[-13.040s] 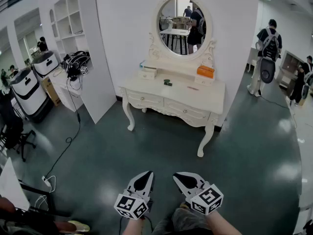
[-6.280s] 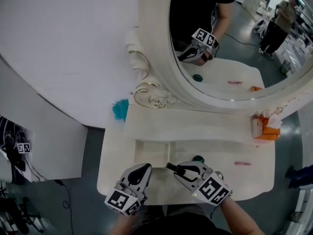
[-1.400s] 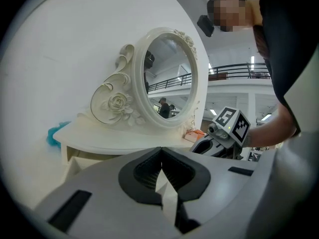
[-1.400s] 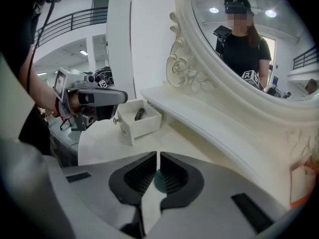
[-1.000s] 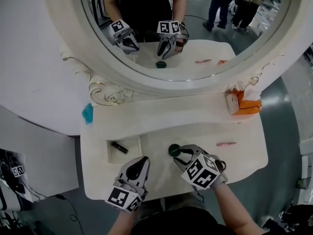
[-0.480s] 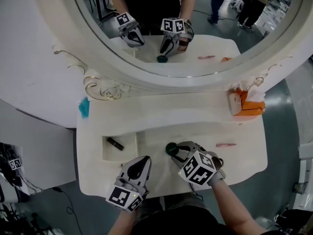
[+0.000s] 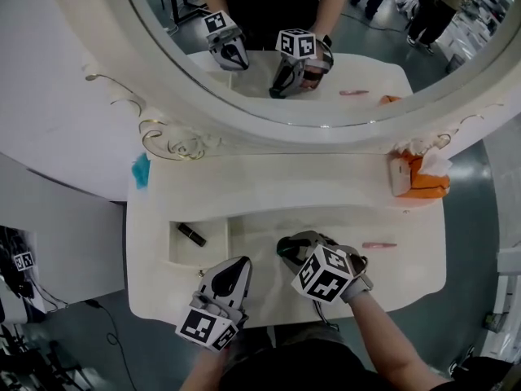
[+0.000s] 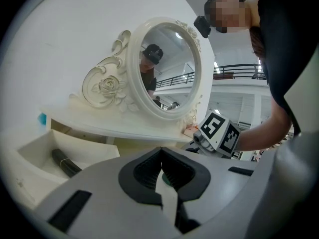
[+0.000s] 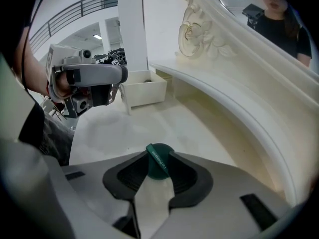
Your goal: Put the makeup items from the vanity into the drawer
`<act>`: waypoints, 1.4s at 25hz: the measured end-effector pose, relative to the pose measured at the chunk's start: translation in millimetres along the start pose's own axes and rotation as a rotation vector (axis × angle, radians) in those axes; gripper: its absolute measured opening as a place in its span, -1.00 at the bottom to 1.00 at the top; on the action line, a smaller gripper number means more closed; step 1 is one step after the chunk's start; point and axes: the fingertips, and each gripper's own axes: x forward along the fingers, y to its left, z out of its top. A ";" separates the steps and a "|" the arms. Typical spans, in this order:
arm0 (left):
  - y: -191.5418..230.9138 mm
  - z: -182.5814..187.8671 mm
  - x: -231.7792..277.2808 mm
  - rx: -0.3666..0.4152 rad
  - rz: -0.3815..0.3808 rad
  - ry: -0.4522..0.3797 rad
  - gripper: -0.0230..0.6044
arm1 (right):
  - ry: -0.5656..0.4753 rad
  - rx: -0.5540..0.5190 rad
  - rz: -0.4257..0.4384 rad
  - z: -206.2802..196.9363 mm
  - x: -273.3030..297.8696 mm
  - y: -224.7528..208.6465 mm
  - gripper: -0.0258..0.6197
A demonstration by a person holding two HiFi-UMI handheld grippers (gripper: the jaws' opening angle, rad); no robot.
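Note:
A round dark green compact [image 9: 158, 164] sits tilted between the pads of my right gripper [image 9: 158, 171], whose jaws are closing on it. In the head view that gripper [image 7: 286, 247] hovers over the middle of the white vanity top [image 7: 269, 186] and hides most of the compact. The small open drawer [image 7: 175, 255] lies at the left with a black lipstick [image 7: 192, 235] inside. A pink item [image 7: 378, 245] lies on the top to the right. My left gripper [image 7: 236, 265] is shut and empty, near the front edge, just right of the drawer.
An orange tissue box [image 7: 419, 177] stands at the back right under the large oval mirror [image 7: 326, 47]. A teal object [image 7: 141, 169] sits beside the mirror's carved base at the left. The raised shelf [image 9: 234, 108] runs along the back.
My right gripper has slid a little left and its jaws now stand around the green compact, which showed bare beside them a second ago. The left gripper has barely moved.

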 end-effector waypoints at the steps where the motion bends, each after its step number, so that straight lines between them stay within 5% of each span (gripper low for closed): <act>1: -0.1 -0.4 0.6 -0.002 0.002 -0.001 -0.88 | -0.002 0.004 0.008 0.1 0.1 -0.1 -0.51; 6: -1.1 -1.1 2.8 -0.008 0.010 0.000 -0.88 | -0.013 0.025 0.031 0.1 -0.5 -1.9 -0.62; 8: -1.2 -0.6 3.3 -0.007 0.012 -0.001 -0.88 | -0.009 0.020 0.023 0.0 -0.5 -3.7 -0.82; 19: -0.4 5.7 0.7 0.003 0.011 -0.014 -0.88 | -0.026 -0.032 -0.027 11.3 -17.0 -1.7 -0.85; 35: 9.8 22.6 -25.9 0.026 -0.002 -0.049 -0.88 | -0.140 -0.081 -0.062 84.8 -45.7 18.2 -0.85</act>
